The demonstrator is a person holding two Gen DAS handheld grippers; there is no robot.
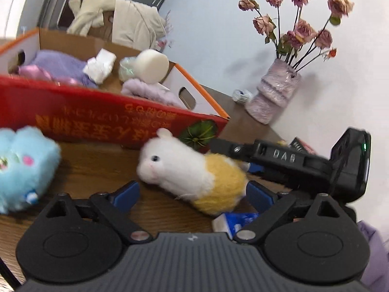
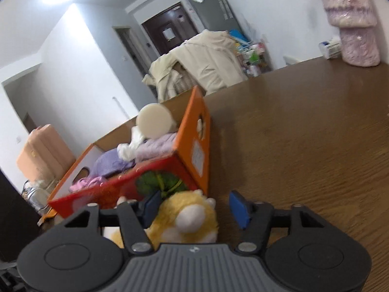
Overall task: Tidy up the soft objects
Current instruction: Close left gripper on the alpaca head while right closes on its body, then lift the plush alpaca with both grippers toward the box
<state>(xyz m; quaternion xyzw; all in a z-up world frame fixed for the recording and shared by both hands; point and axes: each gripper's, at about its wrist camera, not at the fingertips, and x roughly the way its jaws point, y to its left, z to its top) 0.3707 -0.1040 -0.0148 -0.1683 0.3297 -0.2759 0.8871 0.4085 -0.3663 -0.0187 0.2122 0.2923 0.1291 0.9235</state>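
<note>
- The red cardboard box (image 1: 109, 119) carries rows of yellow East Asian characters on its long side, printed upside down in the left wrist view and too blurred to read.
- The right gripper (image 1: 248, 168), a black body lying beside the box, bears raised characters that look like "DAS" or "DA8"; the last one is unclear.
- The small white packet (image 1: 242, 95) near the vase has blue print, illegible.

My left gripper (image 1: 193, 192) points slightly down, jaws spread wide. My right gripper (image 2: 194, 206) reaches in from the right, tilted down, jaws half apart.
</note>
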